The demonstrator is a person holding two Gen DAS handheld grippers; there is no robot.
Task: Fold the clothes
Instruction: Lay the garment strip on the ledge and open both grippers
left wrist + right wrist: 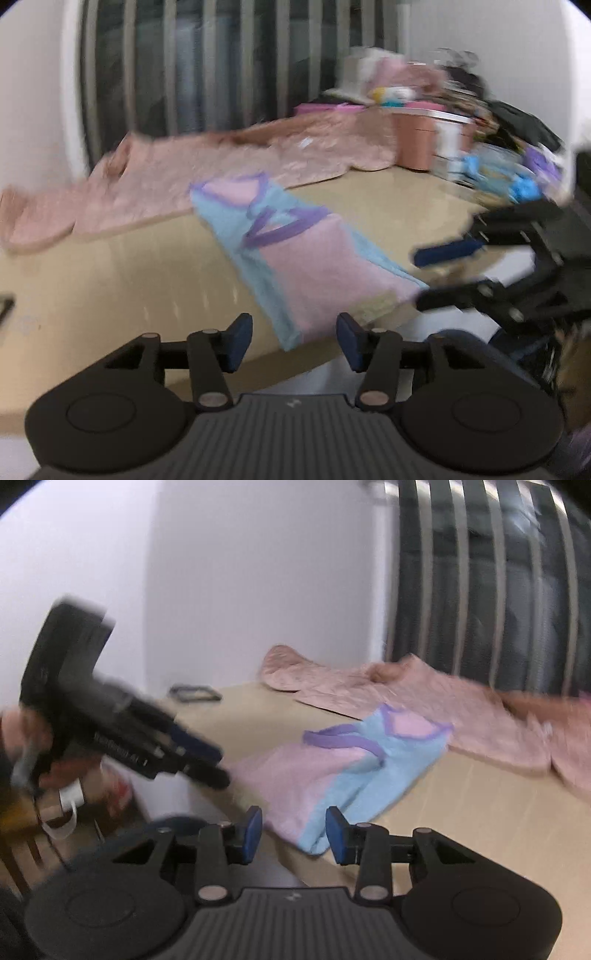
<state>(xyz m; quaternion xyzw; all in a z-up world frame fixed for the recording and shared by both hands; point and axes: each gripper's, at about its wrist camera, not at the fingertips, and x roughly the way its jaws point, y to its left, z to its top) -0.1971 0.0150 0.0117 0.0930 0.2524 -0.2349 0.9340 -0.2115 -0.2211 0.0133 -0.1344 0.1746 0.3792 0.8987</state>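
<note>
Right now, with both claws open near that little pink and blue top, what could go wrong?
The pink and blue top hangs partly over the table edge, so a clumsy pinch might drag it off. The left gripper and right gripper are close together and could bump. The larger pink garment lies just behind and might get snagged.

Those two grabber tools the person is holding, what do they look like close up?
Each is matte black plastic. The left gripper and right gripper share a ribbed grey-black middle panel with a tiny pale logo, two round discs at the sides, jointed link arms with copper-coloured pins, and dark blue fingertip pads. Seen from outside, the left one carries white lettering, too blurred to read.
</note>
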